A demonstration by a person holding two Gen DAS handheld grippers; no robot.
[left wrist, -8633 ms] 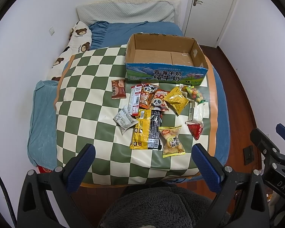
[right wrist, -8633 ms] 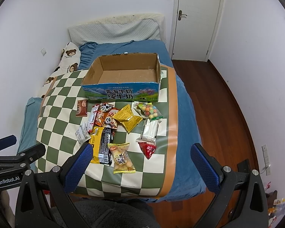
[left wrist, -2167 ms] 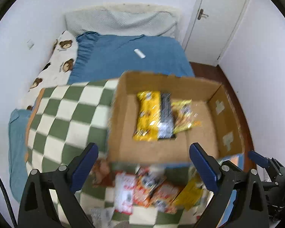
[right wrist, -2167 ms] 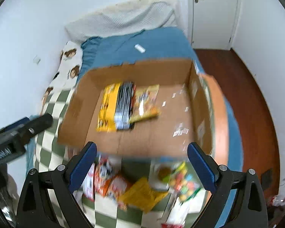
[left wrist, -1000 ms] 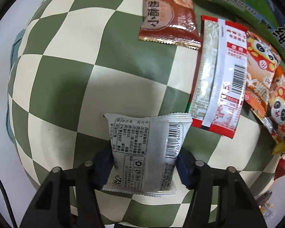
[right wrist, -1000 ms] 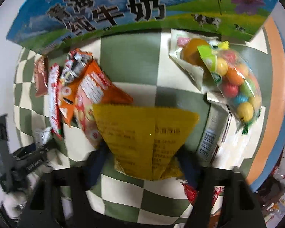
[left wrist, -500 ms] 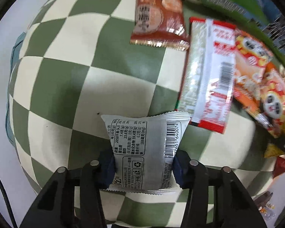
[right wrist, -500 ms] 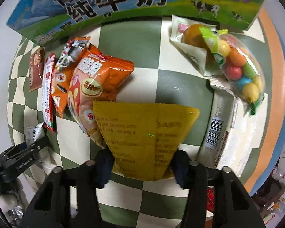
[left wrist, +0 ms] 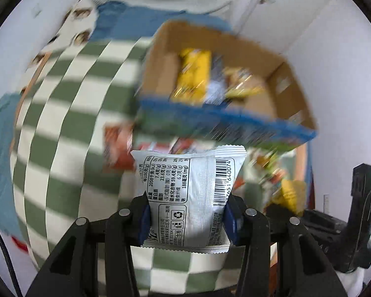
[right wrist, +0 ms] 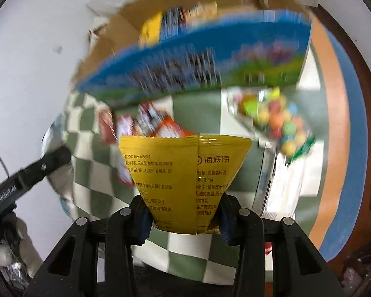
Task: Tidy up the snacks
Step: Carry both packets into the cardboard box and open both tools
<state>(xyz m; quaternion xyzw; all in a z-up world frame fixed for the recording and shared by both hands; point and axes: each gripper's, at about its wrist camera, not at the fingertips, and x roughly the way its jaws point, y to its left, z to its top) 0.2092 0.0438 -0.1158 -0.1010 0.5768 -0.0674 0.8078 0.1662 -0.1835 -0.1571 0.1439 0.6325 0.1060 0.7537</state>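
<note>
Left wrist view: the left gripper (left wrist: 186, 220) is clamping a silver snack packet (left wrist: 189, 193) by its lower half, jaws pressing on both side edges, and the packet is hanging clear of the checked blanket (left wrist: 61, 123) on the bed. The cardboard box (left wrist: 225, 79), already holding a yellow packet and others, is sitting ahead and slightly to the right. The grip is catching only the crimped sides of a slippery wrapper, so the packet is likely at risk of sliding out, or of clipping the near wall of the box if carried too low.

Right wrist view: the right gripper (right wrist: 184, 216) is holding a yellow snack packet (right wrist: 185, 173) by its narrow bottom end, jaws closing on it, above the loose snacks beside the bag of coloured sweets (right wrist: 274, 121). The box (right wrist: 185, 57) is standing just beyond. The wide top of the packet is flaring well past the jaws and could snag the box rim. With the left gripper (right wrist: 24, 180) working close by on the left, the two could be colliding over the same opening.
</note>
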